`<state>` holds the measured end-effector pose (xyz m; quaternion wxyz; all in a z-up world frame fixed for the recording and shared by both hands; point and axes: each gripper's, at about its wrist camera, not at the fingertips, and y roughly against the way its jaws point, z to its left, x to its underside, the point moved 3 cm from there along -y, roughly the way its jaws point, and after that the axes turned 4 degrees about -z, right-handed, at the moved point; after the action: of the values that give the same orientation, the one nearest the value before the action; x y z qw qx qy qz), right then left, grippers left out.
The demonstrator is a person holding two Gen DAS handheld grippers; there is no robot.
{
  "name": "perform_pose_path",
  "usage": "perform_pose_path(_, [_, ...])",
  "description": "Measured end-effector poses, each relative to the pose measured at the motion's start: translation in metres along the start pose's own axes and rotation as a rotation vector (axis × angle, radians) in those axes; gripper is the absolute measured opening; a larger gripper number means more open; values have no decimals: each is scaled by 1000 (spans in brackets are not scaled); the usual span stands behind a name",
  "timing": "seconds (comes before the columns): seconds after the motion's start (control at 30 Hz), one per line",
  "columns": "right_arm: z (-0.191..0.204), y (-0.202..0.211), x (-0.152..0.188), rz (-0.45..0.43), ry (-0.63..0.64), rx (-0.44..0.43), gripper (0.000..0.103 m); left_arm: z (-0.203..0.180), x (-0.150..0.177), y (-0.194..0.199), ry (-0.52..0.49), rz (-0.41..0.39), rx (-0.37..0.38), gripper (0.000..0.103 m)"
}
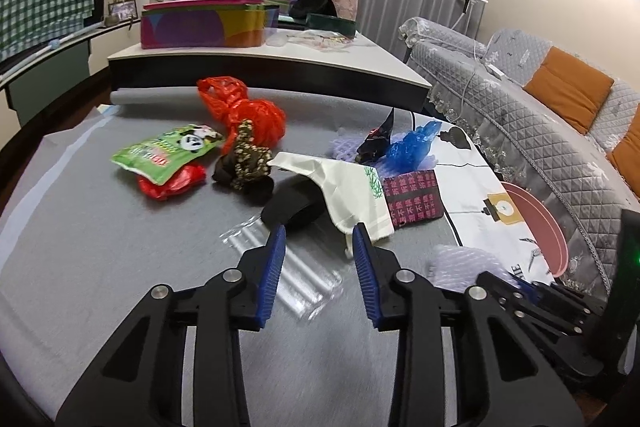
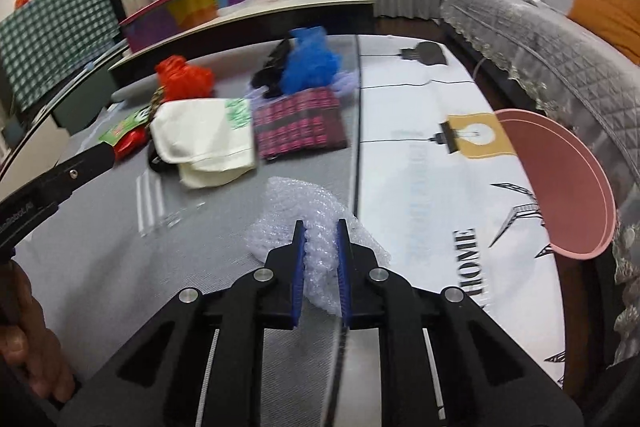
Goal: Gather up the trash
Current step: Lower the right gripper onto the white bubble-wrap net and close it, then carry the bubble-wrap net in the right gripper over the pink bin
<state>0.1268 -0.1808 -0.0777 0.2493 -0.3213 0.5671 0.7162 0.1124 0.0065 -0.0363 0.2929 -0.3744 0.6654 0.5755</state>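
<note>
Trash lies scattered on the grey table (image 1: 80, 247). Your right gripper (image 2: 320, 227) pinches the bubble wrap (image 2: 288, 203) near the pink bin (image 2: 568, 187); keep it clamped. Your left gripper (image 1: 320, 231) hangs apart, empty, before the clear wrapper (image 1: 304, 279).

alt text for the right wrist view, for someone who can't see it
The right tongs pinch a wad of clear bubble wrap on a grey table. Beyond lie a cream cloth, a blue bag and a pink basin.
</note>
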Motion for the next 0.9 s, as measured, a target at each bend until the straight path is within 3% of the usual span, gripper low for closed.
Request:
perform_pose_path(0.3, [-28, 2, -15, -58, -36, 51, 15, -12, -7, -38, 11, 35, 7, 26])
perform_pose_path(0.63, [-43, 3, -24, -94, -68, 68, 15, -13, -7, -52, 10, 53, 1, 25])
perform_pose_path(0.7, [-43, 4, -26, -104, -67, 72, 15, -14, -9, -53, 5, 51, 12, 18])
perform_pose_path(0.9, [-47, 13, -29, -139, -75, 93, 15, -17, -10, -44, -18, 36, 38, 9])
